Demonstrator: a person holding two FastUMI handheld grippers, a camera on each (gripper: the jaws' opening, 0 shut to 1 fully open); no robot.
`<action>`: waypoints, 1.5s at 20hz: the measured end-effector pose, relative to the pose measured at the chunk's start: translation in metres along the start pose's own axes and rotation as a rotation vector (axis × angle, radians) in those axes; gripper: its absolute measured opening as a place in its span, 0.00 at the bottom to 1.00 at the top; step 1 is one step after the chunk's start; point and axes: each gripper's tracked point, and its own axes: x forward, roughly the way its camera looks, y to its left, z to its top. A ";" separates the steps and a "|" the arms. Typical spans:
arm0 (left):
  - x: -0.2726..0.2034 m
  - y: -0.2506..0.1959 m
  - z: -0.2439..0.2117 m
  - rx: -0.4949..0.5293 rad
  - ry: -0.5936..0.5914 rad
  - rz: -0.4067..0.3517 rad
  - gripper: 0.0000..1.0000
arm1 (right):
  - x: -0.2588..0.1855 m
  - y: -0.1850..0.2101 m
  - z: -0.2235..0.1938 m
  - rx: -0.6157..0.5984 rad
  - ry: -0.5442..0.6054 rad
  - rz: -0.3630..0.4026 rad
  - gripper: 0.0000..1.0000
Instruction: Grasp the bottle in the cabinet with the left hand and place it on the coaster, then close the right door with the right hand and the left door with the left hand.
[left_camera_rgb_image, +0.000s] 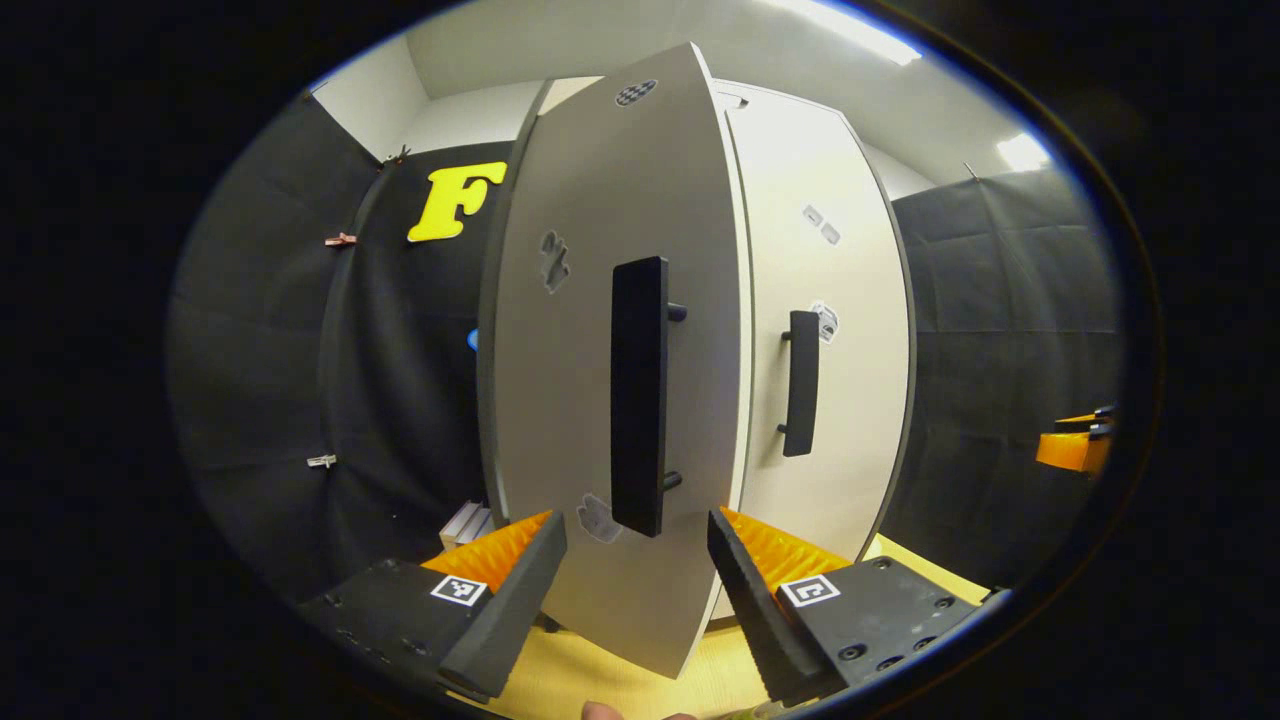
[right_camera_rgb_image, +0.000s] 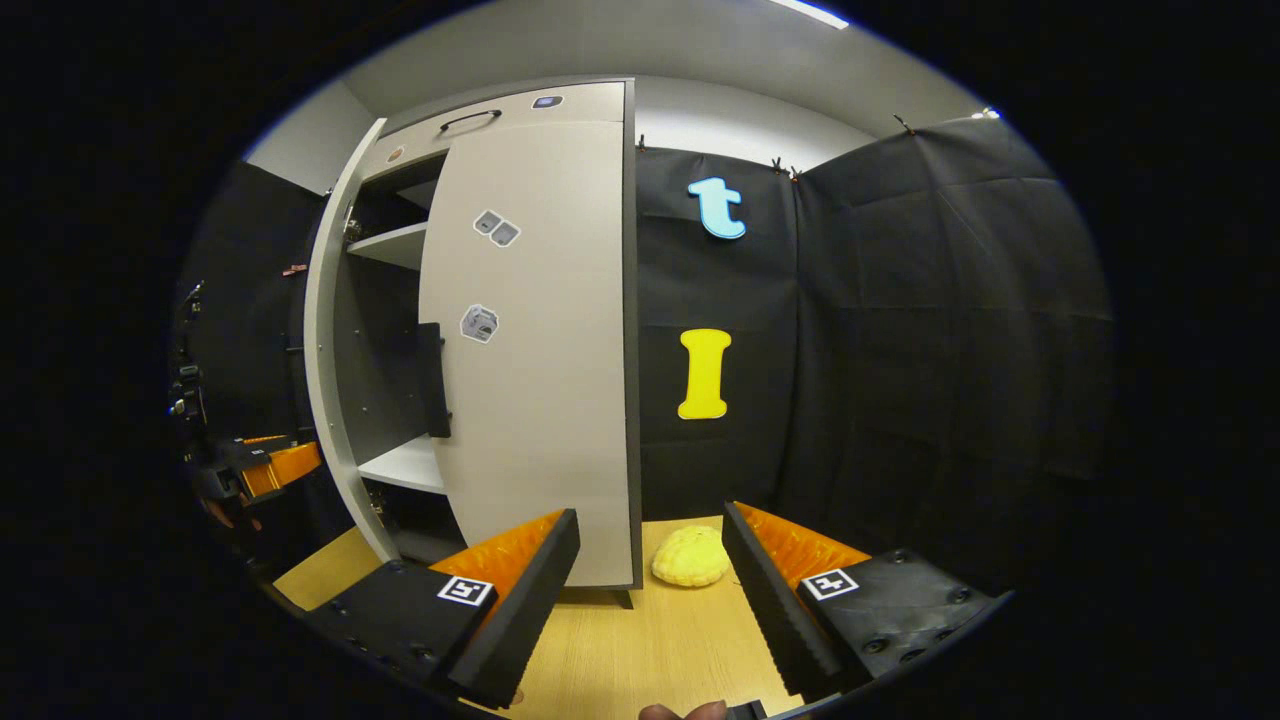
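In the left gripper view the pale cabinet's left door stands ajar, swung out toward me. Its black bar handle is straight ahead. My left gripper is open, its fingertips either side of the handle's lower end and short of the door. The right door looks shut, with its own handle. In the right gripper view my right gripper is open and holds nothing, low in front of the right door. The left door stands open, baring shelves.
The cabinet stands on a light wooden tabletop. A yellow lumpy object lies on it beside the cabinet's right corner. The other gripper shows at the far right of the left gripper view; the left one is by the open door.
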 end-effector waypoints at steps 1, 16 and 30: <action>0.006 -0.005 -0.001 -0.006 0.003 -0.008 0.91 | -0.002 -0.005 0.000 -0.001 0.000 -0.005 0.96; 0.063 -0.033 0.000 -0.032 0.002 -0.026 0.91 | 0.008 -0.026 0.000 -0.004 0.004 -0.018 0.96; 0.038 -0.021 0.006 -0.016 0.006 -0.016 0.93 | 0.026 0.025 0.006 -0.014 -0.009 0.086 0.96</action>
